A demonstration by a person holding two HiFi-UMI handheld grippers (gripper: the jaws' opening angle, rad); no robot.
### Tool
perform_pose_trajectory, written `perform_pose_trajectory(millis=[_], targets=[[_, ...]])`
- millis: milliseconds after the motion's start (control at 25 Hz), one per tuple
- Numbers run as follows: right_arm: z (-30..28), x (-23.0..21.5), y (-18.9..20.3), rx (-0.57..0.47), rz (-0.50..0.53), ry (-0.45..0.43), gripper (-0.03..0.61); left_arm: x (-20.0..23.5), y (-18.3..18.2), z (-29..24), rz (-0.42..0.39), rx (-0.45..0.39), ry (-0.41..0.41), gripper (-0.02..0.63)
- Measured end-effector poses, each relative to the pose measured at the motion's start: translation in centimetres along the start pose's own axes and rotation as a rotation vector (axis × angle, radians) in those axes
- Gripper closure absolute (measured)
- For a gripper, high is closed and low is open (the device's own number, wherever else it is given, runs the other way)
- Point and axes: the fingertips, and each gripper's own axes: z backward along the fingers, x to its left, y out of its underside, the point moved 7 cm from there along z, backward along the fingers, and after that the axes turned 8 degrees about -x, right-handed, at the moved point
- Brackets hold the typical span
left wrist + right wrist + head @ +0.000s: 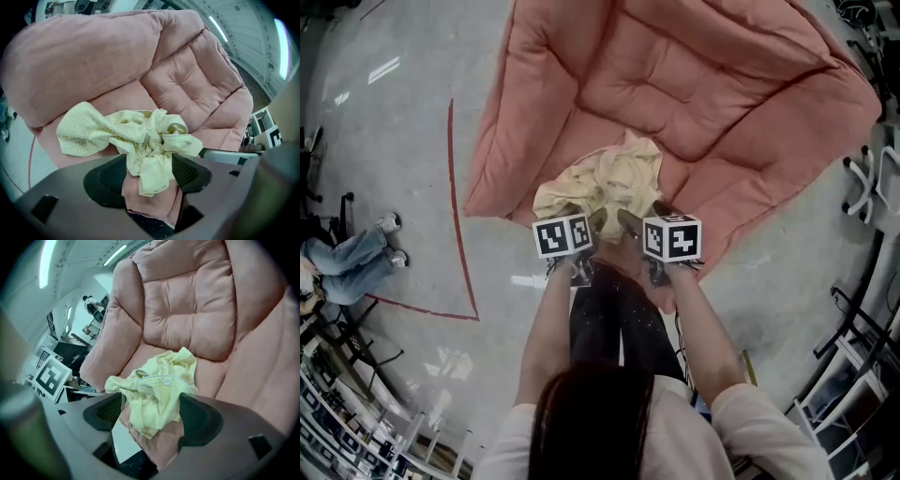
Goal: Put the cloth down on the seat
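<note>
The yellow cloth (605,178) lies at frame centre on the pink seat (712,122). The left claw (149,174) and right claw (151,412) stand apart around it. Release looks done; next, both should withdraw without snagging it.

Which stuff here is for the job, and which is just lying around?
For the job: yellow cloth, pink seat, left gripper, right gripper, both open.
Just lying about: red floor line, seated person's legs.
</note>
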Motion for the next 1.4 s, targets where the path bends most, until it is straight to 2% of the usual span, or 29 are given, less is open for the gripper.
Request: perform_pose_trajectory(millis=[120, 280, 480, 680, 760, 920, 1040, 1120, 1240, 1400], targets=[[2.8, 1.3, -0.8, -0.042, 0.033, 0.009, 0.212, -1.8, -0.4, 2.6, -0.037, -0.024, 0.031, 0.314], [7.1, 3.2, -3.6, -0.138, 0.093, 0.015, 0.212, -5.4, -2.1, 6.2, -0.105, -0.102, 0.125, 0.313], [12.2, 6.6, -4.6, -0.216, 0.110, -0.047, 0.213, -9.2, -2.7, 11.8, -0.181, -0.212, 0.249, 0.308], [17.3, 9.2, -4.6, -0.287, 0.163, -0.047, 0.215, -12.6, -3.5, 17.7, -0.370, -0.305, 0.232, 0.308], [19.2, 10.4, -4.8, -0.329, 0.176, -0.059, 0.215, -13.6, -3.6, 19.8, -0.377, -0.339, 0.244, 0.308], [22.3, 12.9, -5.2, -0.386, 0.247, -0.070, 0.229, -14.9, -2.4, 23.0, -0.340, -0.394, 0.280, 0.310], [24.0, 15.3, -4.9, -0.397, 0.320, -0.087, 0.273, -15.3, -1.2, 25.2, -0.363, -0.435, 0.272, 0.319], [24.8, 16.6, -4.7, -0.399, 0.375, -0.094, 0.295, -15.8, -0.9, 26.5, -0.385, -0.466, 0.269, 0.352], [26.2, 17.6, -4.8, -0.454, 0.417, -0.069, 0.407, -16.6, -0.8, 28.5, -0.403, -0.522, 0.277, 0.422], [27.1, 19.0, -4.6, -0.491, 0.393, -0.036, 0.509, -16.2, -0.8, 30.9, -0.423, -0.585, 0.242, 0.515]])
